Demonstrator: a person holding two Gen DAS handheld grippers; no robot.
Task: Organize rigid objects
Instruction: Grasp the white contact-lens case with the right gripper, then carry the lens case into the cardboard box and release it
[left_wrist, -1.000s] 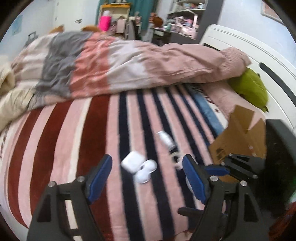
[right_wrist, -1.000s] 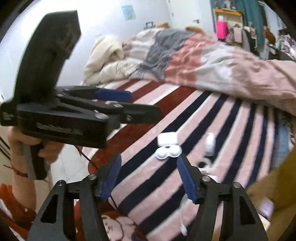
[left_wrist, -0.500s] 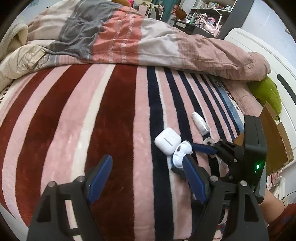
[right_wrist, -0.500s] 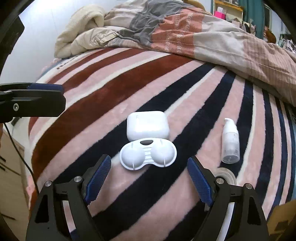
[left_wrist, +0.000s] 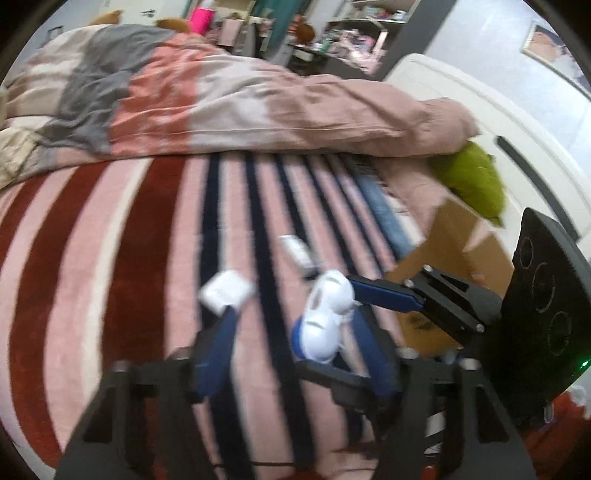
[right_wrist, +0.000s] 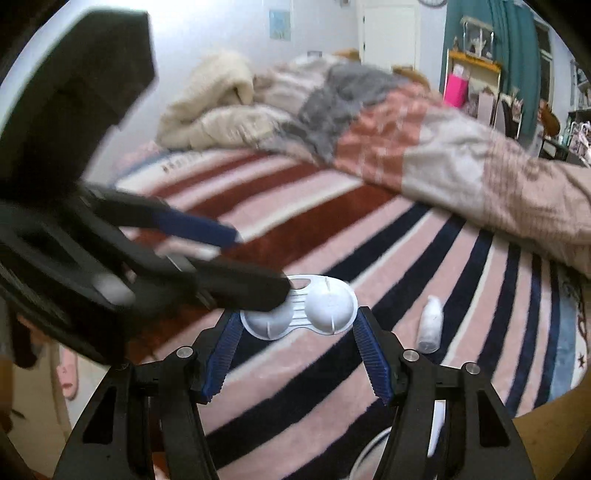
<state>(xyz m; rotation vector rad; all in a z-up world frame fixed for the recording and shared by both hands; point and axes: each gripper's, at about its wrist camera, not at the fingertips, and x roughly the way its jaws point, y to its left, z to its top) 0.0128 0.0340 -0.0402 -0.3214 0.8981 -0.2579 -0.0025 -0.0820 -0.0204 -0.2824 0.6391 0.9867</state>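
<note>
My right gripper is shut on a white two-cup contact lens case and holds it above the striped blanket; the case also shows in the left wrist view, held between the right gripper's blue fingers. My left gripper is open and empty, just beside the case. A white earbud case lies on the blanket in front of the left finger. A small white bottle lies on its side to the right; it is blurred in the left wrist view.
A striped blanket covers the bed, with a bunched duvet along the far side. An open cardboard box and a green plush toy sit at the right by the white headboard. A white ring lies under my right gripper.
My right gripper closed on the contact lens case and lifted it off the blanket. The left gripper pulled back and swung beside it, staying open.
</note>
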